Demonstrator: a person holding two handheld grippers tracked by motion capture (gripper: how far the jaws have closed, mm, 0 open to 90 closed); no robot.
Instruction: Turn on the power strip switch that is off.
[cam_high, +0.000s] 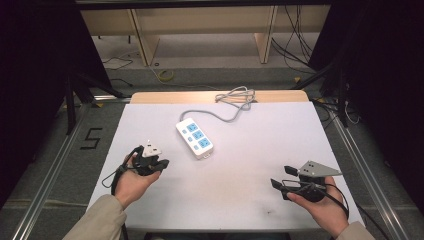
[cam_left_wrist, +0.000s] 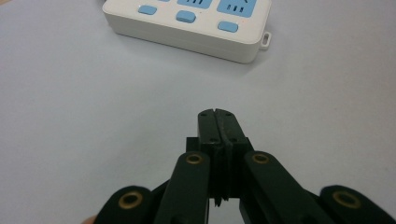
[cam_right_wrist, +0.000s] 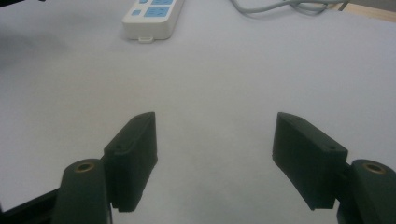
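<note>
My left gripper (cam_high: 159, 163) sits in a palm-up hand at the table's (cam_high: 250, 150) near left, jaws pressed together on nothing, aimed at the white power strip (cam_high: 194, 137) lying just beyond it at mid-table. My right gripper (cam_high: 282, 176) rests low at the near right, well apart from the strip, its jaws spread wide and pointing left across the bare surface.

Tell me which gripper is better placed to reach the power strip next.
Left. The left gripper sits close beside the power strip, jaws shut. The right gripper is open but farther off.
</note>
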